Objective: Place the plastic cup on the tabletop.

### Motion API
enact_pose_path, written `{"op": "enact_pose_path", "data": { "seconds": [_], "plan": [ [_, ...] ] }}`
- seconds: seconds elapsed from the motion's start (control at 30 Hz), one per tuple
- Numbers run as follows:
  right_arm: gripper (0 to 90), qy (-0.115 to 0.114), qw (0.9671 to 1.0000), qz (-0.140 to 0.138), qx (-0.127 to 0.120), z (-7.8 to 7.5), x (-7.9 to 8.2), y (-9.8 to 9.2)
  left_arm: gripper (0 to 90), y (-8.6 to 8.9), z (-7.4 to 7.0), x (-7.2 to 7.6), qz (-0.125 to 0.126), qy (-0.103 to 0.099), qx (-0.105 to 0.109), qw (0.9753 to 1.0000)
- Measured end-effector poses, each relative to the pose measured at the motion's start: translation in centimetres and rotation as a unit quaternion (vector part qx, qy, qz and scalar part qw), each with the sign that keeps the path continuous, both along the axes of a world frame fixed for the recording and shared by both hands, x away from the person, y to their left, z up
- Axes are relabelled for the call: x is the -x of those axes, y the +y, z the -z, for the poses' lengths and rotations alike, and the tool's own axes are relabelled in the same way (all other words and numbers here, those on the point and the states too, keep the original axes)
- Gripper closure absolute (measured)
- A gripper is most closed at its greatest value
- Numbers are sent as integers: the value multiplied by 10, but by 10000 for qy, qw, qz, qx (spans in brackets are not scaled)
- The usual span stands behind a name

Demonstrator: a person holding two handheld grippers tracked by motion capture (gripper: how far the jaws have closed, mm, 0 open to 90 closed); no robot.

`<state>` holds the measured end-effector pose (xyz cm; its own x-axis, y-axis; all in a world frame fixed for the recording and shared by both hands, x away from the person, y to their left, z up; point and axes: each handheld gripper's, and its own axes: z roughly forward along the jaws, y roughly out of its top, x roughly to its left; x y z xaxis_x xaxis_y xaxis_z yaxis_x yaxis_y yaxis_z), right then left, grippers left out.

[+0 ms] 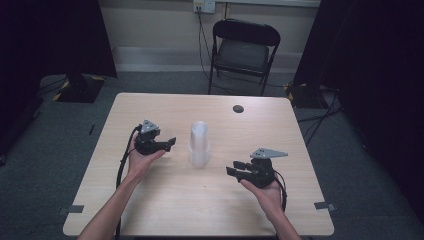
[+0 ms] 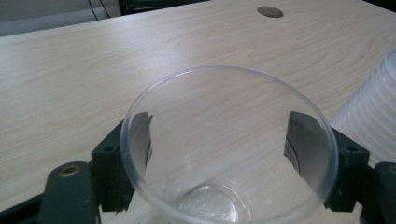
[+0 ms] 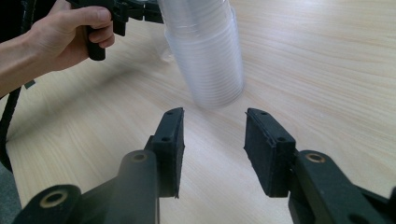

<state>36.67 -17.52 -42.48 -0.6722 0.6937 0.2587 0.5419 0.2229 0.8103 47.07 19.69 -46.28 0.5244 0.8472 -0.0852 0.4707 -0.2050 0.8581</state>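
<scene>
1. A stack of clear plastic cups (image 1: 199, 144) stands near the middle of the light wood table (image 1: 210, 210), between your two grippers. In the right gripper view the stack (image 3: 205, 51) sits just ahead of the jaws, apart from them.
2. A single clear cup (image 2: 229, 149) sits between the jaws in the left gripper view, mouth toward the camera. A black pad shows through the wall on each side, so you are gripping it across its body.
3. The stack's ribbed edge (image 2: 373, 116) shows at the right of that view, just beside the held cup.
4. Your left gripper (image 1: 167, 145) is left of the stack, jaws pointing toward it, hand (image 1: 142, 161) under the body. The held cup is too faint to make out in the high view.
5. Your right gripper (image 1: 234, 169) is right of the stack and nearer you, pointing left. Its jaws are spread with bare table between the pads (image 3: 170, 140), nothing in them.
6. Your left hand (image 3: 70, 32) and its gripper show at the top left of the right gripper view, beside the stack.
7. A round dark hole (image 1: 238, 108) is in the tabletop toward the far edge.
8. A black folding chair (image 1: 243, 52) stands beyond the table.
</scene>
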Motion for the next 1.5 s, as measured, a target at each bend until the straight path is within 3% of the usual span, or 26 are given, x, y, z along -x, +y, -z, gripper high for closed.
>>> {"op": "enact_pose_path", "data": {
  "seconds": [0.23,0.37,0.47,0.77,0.87,1.1,1.17,1.3,1.4,1.5],
  "plan": [
    [575,4,10000,-11,7,1,0,0,153,-2,2,0,50,123,-129,9998],
    [575,5,10000,10,-11,0,0,-1,156,-1,1,1,64,152,-140,9998],
    [576,4,10000,9,-10,0,0,-2,163,-1,0,4,95,281,-245,9993],
    [553,-51,9999,100,13,-1,0,-5,162,6,-5,10,144,489,-198,9985],
    [541,-101,9998,137,39,-2,0,-7,164,7,-5,17,134,393,-238,9989],
    [511,-141,9995,262,55,1,1,-11,184,11,-4,36,175,386,-287,9987],
    [506,-142,9994,301,54,1,1,-12,183,16,-7,40,88,361,-212,9991],
    [502,-175,9992,351,61,2,2,-14,184,21,-11,45,106,382,-281,9988],
    [499,-198,9990,396,72,2,2,-17,184,26,-16,52,41,339,-181,9993],
    [497,-226,9987,449,113,3,2,-19,184,29,-21,58,-16,368,-266,9990]
  ]
}}
